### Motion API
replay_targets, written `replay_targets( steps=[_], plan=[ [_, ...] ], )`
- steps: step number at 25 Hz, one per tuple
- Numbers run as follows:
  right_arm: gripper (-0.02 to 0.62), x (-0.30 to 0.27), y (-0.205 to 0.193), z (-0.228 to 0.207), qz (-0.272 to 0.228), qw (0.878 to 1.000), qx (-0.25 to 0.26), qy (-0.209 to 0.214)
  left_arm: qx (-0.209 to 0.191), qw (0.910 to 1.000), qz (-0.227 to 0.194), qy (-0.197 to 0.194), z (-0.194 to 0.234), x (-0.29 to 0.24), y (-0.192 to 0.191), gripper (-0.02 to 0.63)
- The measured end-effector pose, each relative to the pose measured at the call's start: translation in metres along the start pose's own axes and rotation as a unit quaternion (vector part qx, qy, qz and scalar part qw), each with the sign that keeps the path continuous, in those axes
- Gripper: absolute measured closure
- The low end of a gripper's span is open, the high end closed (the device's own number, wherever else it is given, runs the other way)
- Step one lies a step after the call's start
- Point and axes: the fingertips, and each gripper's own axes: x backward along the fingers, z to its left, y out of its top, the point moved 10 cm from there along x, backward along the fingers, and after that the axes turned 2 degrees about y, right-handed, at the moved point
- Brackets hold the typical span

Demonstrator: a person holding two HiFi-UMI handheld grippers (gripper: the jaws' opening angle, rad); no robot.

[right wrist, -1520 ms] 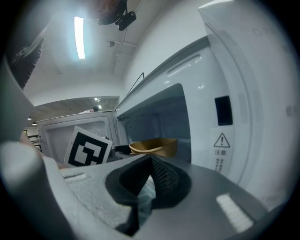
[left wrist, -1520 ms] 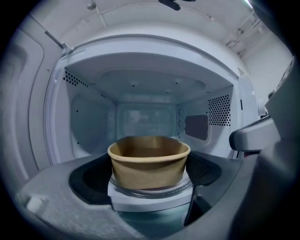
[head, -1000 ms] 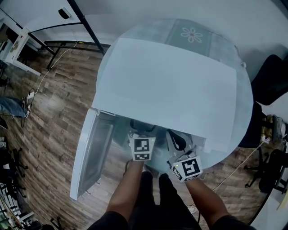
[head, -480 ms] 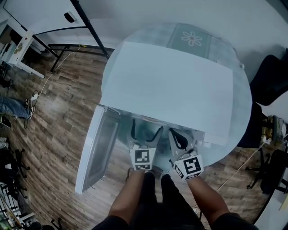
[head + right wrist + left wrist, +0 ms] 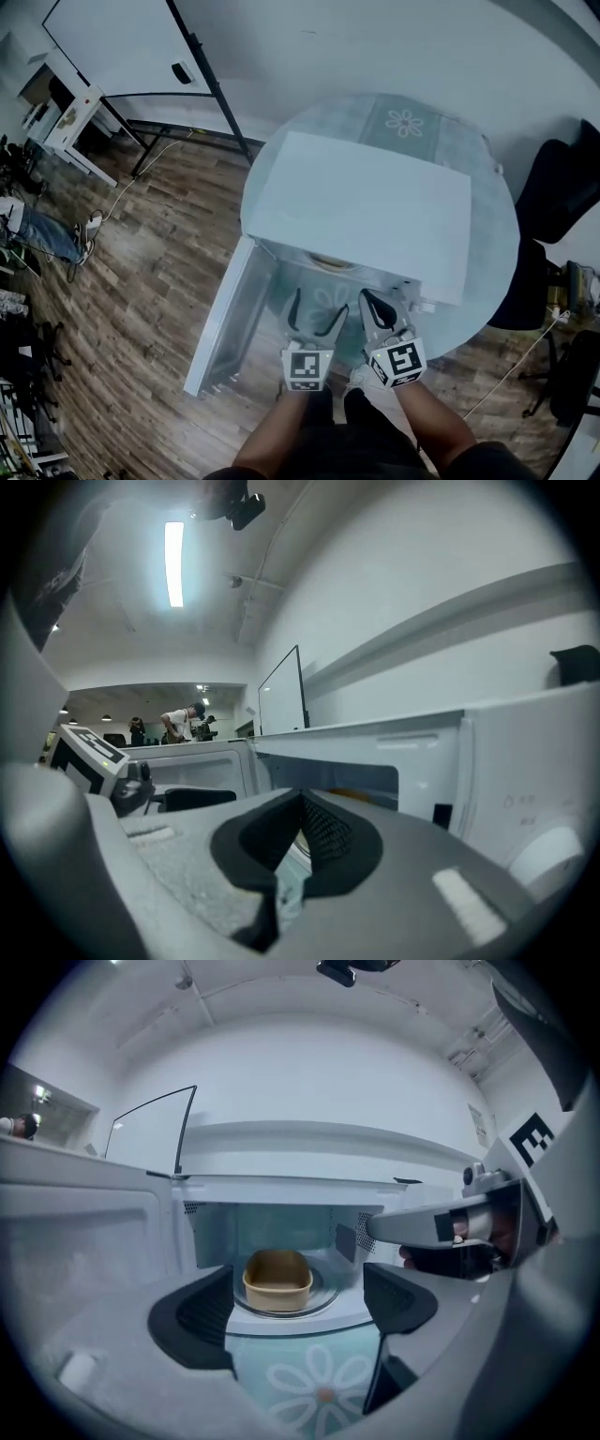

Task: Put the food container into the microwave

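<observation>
Left gripper view: a tan food container (image 5: pixel 277 1281) sits on the glass turntable (image 5: pixel 323 1290) inside the white microwave (image 5: pixel 281 1227), whose door (image 5: pixel 84 1241) stands open to the left. The left gripper (image 5: pixel 300 1309) is just outside the opening, its jaws wide apart and empty. The right gripper (image 5: pixel 300 827), beside it, has its jaws pressed together, holding nothing.

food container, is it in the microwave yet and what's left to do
Done: the food container sits on the turntable inside the microwave. In hand: nothing. The left gripper is open and empty in front of the cavity, and the right gripper is shut on nothing. Left: nothing by the task itself. The door stands open, so closing it may follow.
</observation>
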Motion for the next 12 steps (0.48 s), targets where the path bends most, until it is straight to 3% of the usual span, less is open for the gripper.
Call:
replay_targets(
  steps=[7,12],
  plan=[
    [0.598,0.017,0.028,0.029,-0.009,0.998,0.043,0.036,-0.010,0.9997,-0.023,-0.002,-0.001,0.038,0.035,0.215],
    [0.598,0.031,0.047,0.045,-0.026,0.998,0.047,0.044,-0.013,0.9992,-0.036,-0.002,-0.002,0.061,0.056,0.277]
  ],
)
